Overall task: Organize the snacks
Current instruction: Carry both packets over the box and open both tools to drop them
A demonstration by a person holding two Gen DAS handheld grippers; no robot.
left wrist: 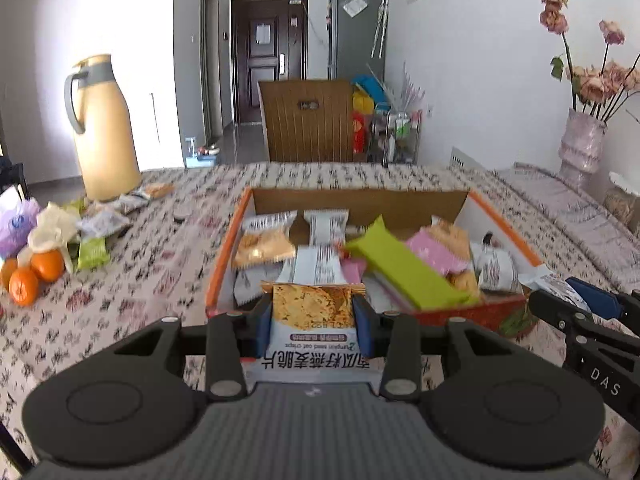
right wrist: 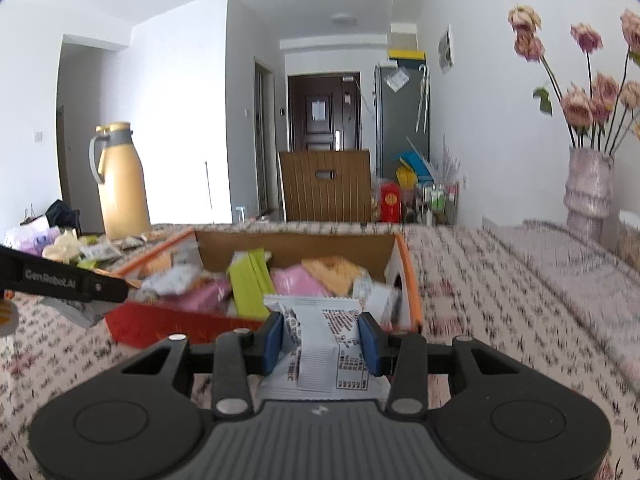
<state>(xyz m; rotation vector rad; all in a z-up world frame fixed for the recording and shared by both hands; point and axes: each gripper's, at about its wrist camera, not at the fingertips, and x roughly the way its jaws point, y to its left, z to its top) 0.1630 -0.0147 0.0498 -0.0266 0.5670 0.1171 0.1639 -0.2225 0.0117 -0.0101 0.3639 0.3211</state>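
Left gripper (left wrist: 313, 322) pinches an oat crisp packet (left wrist: 312, 320) between its two blue pads, one pad on each side edge. The packet's long axis runs straight ahead along the fingers, its crimped top end pointing away toward the box, the printed end tucked back toward the camera.

Right gripper (right wrist: 320, 338) likewise clamps a white snack packet (right wrist: 320, 340) with black print, pads pressed on its two sides, its long axis also running forward, crimped end leading.

Directly ahead of both grippers sits an open cardboard snack box (left wrist: 224, 256) with orange edges on a floral tablecloth (left wrist: 120, 300). Its near wall lies just beyond each packet's leading end, and both packets appear to sit about level with or slightly above that rim. Inside are a green packet (left wrist: 400, 268), pink wrappers and several white and orange ones, piled loosely.

In the left view the right gripper enters from the right, beside the box's near right corner, so each hand is close to its own side of the box, neither clearly nearer.

The coming move likely turns on this: the box lies forward and slightly below, so each packet must clear the near wall before release.

Further left on the cloth lie more loose snack packets (left wrist: 100, 232), oranges (left wrist: 32, 276) and a yellow thermos jug (left wrist: 102, 128); a vase of pink flowers (left wrist: 580, 140) stands far right
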